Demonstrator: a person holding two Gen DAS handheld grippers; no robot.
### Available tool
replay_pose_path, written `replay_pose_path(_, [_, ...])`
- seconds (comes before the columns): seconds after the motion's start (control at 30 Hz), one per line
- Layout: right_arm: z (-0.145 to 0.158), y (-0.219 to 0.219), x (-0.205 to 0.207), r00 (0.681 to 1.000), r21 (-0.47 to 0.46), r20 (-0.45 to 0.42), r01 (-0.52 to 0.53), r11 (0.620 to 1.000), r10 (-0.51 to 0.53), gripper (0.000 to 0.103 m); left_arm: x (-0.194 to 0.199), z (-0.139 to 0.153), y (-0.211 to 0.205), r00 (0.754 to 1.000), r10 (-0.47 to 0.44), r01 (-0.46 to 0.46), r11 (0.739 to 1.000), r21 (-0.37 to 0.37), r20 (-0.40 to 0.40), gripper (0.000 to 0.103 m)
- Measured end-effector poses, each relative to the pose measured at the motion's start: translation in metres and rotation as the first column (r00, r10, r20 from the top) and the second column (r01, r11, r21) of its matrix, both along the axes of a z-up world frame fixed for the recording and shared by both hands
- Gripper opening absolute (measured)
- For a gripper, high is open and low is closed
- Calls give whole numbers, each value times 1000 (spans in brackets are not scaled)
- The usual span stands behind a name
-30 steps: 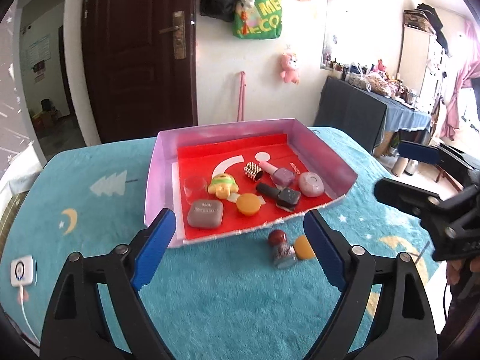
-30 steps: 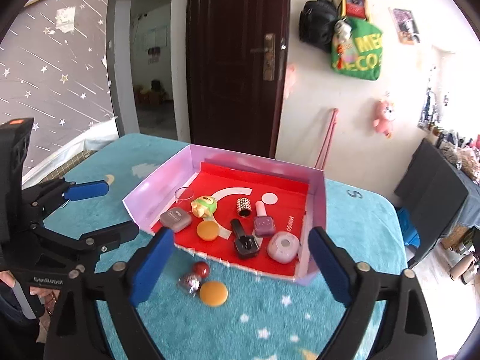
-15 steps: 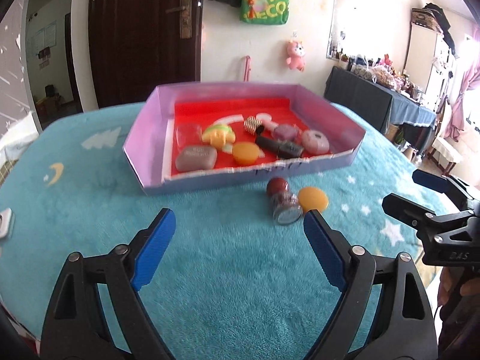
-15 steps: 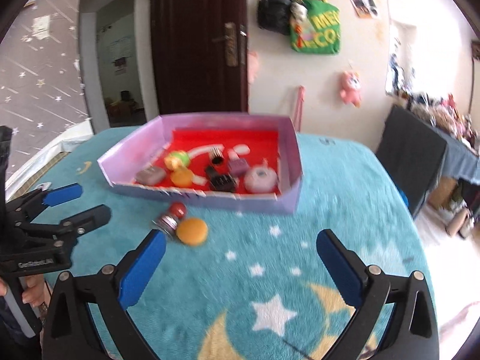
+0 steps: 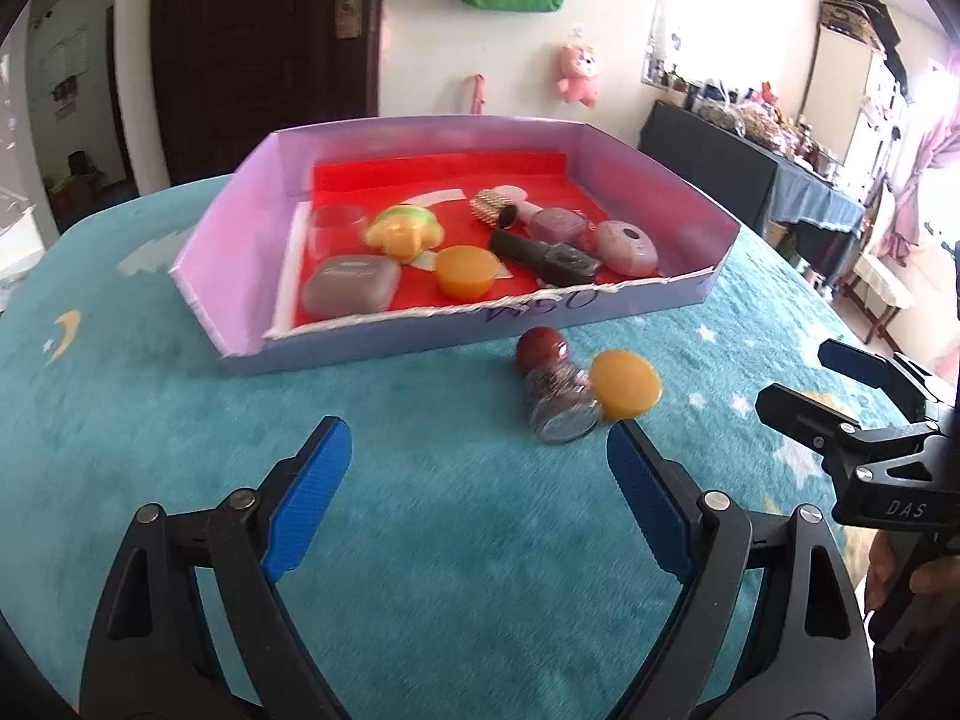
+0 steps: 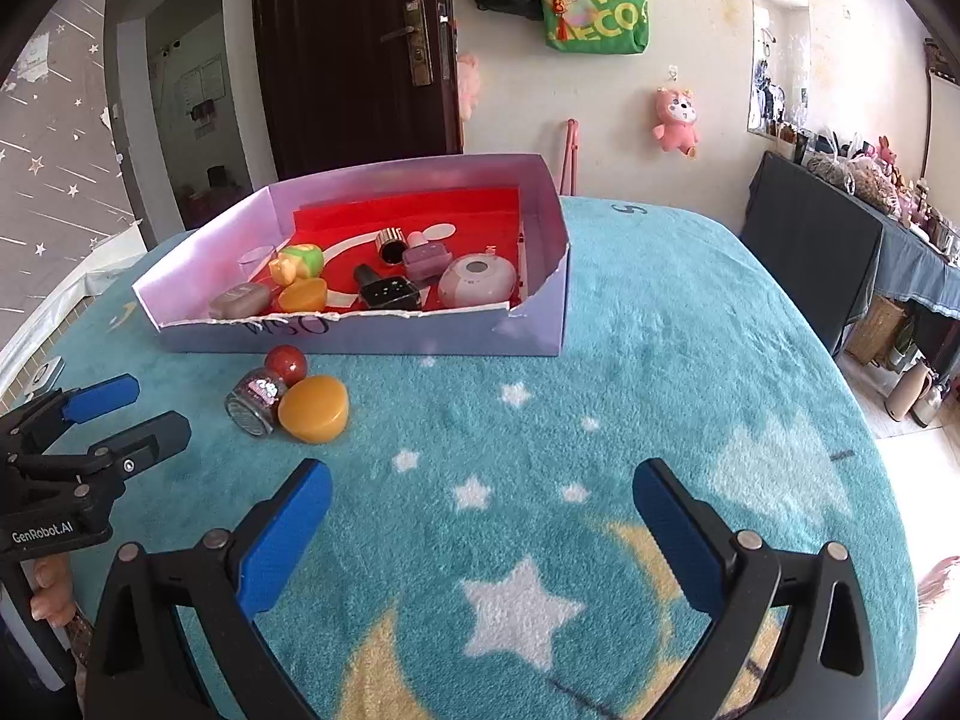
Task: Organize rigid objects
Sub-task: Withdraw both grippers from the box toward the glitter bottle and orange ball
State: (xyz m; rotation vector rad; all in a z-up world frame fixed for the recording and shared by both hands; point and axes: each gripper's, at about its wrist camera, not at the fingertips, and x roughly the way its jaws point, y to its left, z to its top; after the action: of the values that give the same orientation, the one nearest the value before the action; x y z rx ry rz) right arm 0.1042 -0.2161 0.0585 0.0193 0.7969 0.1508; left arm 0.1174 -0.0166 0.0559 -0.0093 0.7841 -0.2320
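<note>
A lilac box (image 5: 384, 336) with a red floor stands on the teal cloth and holds several small objects. It also shows in the right wrist view (image 6: 420, 339). In front of it lie a glitter jar with a dark red cap (image 5: 555, 393) and an orange lid (image 5: 624, 384), touching each other; both show in the right wrist view, the jar (image 6: 258, 399) and the lid (image 6: 313, 409). My left gripper (image 5: 477, 468) is open and empty, just short of the jar. My right gripper (image 6: 480, 501) is open and empty over bare cloth, to the right of the lid.
Inside the box lie a grey case (image 5: 351, 285), an orange lid (image 5: 467, 270), a yellow-green toy (image 5: 402, 231), a black bottle (image 5: 546, 252) and a pink oval case (image 5: 627, 246). A dark table (image 6: 810, 240) stands to the right. A door (image 6: 354, 48) is behind.
Both grippers have dropped lower and closer to the cloth, the left one nearer the jar and lid. Both stay open. Nothing on the table has moved.
</note>
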Motion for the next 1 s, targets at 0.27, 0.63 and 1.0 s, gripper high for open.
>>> replay_pose_path(0.27, [5,-16,17,1000,4,-19,14,1000,-14,103,32,-10,-23,996,-33,38,998,57,-78,87])
replay_pose_path(0.63, [-4,15,36,980,46,-73,-180,983,183,103,34,1,10,999,-14,20,994,106,-53,89])
replay_pose_path(1.0, [-19,51,56,932,24,-133,-336,942,336,96,39,5,3,993,-94,102,988,115,-72,88])
